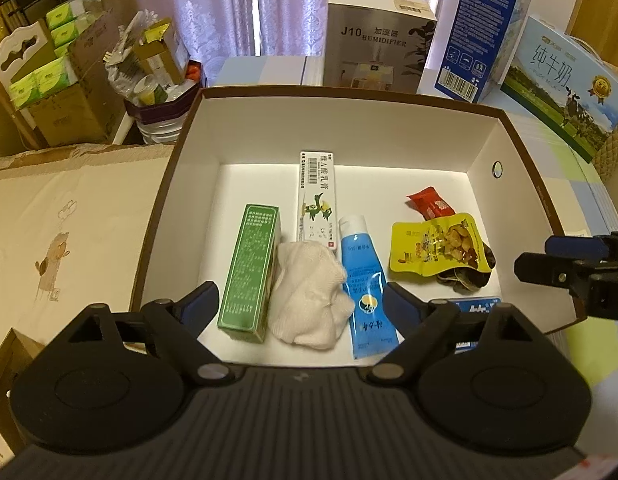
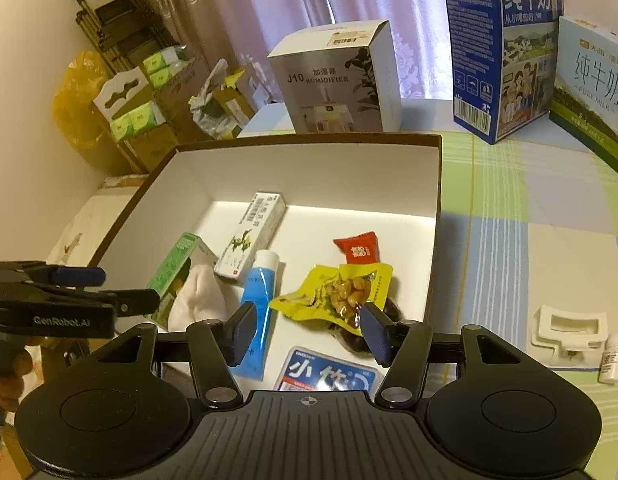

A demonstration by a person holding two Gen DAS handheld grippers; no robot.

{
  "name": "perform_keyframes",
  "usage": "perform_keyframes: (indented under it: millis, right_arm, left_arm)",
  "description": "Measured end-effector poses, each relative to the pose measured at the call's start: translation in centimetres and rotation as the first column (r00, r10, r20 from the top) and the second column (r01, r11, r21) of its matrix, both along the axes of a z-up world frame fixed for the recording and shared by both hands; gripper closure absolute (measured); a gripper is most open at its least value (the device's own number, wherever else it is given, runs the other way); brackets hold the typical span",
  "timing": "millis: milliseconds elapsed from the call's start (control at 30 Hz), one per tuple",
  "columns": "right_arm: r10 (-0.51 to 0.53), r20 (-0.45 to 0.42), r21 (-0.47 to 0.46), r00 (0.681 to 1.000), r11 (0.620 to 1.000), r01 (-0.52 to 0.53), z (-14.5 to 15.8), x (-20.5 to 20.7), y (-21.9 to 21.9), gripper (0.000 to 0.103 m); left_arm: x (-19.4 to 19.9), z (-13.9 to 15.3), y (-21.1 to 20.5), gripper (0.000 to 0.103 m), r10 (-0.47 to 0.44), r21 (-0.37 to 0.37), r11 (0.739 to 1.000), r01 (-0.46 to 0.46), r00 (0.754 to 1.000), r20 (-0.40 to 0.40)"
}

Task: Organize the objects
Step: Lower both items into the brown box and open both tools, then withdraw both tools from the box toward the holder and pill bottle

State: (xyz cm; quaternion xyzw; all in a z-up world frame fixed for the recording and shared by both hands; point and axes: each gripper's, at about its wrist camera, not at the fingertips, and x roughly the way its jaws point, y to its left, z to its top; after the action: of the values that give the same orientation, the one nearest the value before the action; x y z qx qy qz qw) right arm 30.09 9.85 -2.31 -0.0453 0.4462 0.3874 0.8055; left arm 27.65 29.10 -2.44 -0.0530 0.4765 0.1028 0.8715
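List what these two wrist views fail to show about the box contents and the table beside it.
- Blue packet: near end hidden by the right hand-held gripper body; left wrist view shows only a sliver.
- Dark wrapper: mostly under the yellow snack pouch, contents unreadable.
- Small white bottle label: too small to read, right wrist view.
- Green box: partly behind the left hand-held gripper.

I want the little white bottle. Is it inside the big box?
No, the little white bottle stands outside the box, on the checked tablecloth.
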Motion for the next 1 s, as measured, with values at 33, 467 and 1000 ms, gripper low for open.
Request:
perform_keyframes:
  millis: [33,467,1000]
  right_arm:
    - [0.002,0.001,-0.002,1.0,1.0,-0.002,0.0,-0.2,-0.1,0.048]
    - [0.022,0.023,-0.014,0.999,1.0,-0.021,1.3,-2.1,-1.8,0.048]
    - [0.022,0.051,-0.017,0.998,1.0,-0.021,2.5,-5.2,-6.0,0.048]
  left_arm:
    - [-0.2,0.1,-0.1,0.016,0.002,0.0,1.0,-0.002,1.0,0.0]
    - [-2.8,1.7,-2.1,0.015,0.008,-0.008,1.0,-0.008,1.0,0.016]
    - [-6.4,2.5,-7.0,0.015,-0.014,-0.023,1.0,0.014,1.0,0.025]
